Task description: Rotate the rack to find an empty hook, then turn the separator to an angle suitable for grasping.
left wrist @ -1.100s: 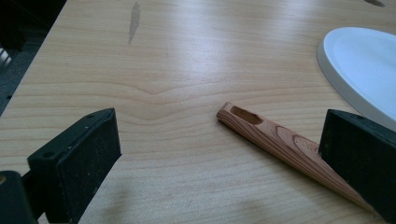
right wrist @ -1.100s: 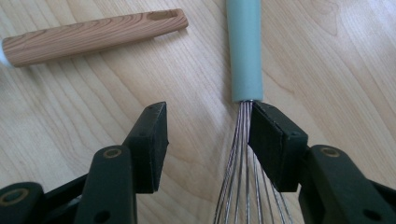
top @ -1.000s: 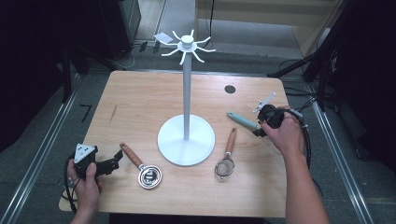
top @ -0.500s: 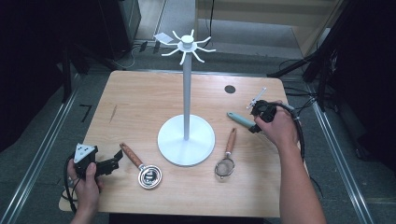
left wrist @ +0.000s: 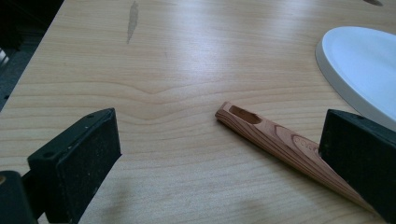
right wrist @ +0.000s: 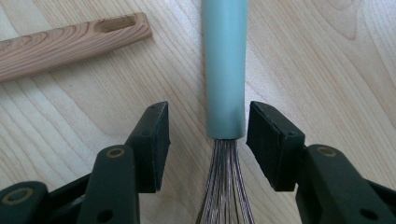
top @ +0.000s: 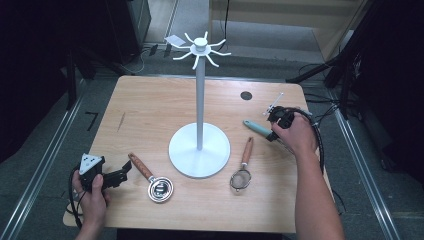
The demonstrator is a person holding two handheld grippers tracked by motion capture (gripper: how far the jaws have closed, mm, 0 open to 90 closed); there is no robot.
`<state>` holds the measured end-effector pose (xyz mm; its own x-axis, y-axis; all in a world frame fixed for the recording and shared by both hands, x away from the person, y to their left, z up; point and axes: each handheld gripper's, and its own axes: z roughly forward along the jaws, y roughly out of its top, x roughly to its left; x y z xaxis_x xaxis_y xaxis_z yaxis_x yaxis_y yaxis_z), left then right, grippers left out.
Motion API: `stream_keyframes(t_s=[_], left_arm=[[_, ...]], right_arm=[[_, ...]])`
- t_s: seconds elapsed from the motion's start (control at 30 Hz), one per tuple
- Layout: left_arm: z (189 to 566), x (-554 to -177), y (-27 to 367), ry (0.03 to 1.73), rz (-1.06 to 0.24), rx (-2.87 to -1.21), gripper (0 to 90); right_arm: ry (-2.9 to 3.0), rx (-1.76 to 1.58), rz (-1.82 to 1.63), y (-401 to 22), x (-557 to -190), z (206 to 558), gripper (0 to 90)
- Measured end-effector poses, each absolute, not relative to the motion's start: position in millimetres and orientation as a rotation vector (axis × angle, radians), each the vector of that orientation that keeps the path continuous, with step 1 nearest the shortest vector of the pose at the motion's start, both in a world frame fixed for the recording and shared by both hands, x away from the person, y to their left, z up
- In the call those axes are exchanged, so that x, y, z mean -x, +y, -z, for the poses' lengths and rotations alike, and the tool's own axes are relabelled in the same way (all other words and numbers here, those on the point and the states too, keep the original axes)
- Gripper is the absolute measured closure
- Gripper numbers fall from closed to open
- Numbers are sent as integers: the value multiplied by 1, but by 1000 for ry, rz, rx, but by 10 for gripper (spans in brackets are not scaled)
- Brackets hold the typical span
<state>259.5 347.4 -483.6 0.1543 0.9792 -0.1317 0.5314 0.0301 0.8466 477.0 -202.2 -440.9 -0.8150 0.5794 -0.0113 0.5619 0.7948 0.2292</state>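
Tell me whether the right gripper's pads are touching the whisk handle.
Apart. The right gripper view shows bare table between each of the pads and the teal whisk handle.

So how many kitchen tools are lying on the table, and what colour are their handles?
Wooden handles: 2, the measuring cup and the small strainer
Teal handles: 1, the whisk
Total: 3 tools

The high view looks down on the whole tabletop (top: 150, 107); both claw cameras skim it closely, the left sharing the white stand base (top: 199, 150) (left wrist: 362, 65).
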Motion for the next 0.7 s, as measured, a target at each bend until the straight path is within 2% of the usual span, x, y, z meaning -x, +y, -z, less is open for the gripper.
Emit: stream_keyframes(t_s=[0.7], left_arm=[[484, -260, 347, 1487, -690, -1614, 0]], right_arm=[[2921, -937, -281, -196, -486, 452, 558]])
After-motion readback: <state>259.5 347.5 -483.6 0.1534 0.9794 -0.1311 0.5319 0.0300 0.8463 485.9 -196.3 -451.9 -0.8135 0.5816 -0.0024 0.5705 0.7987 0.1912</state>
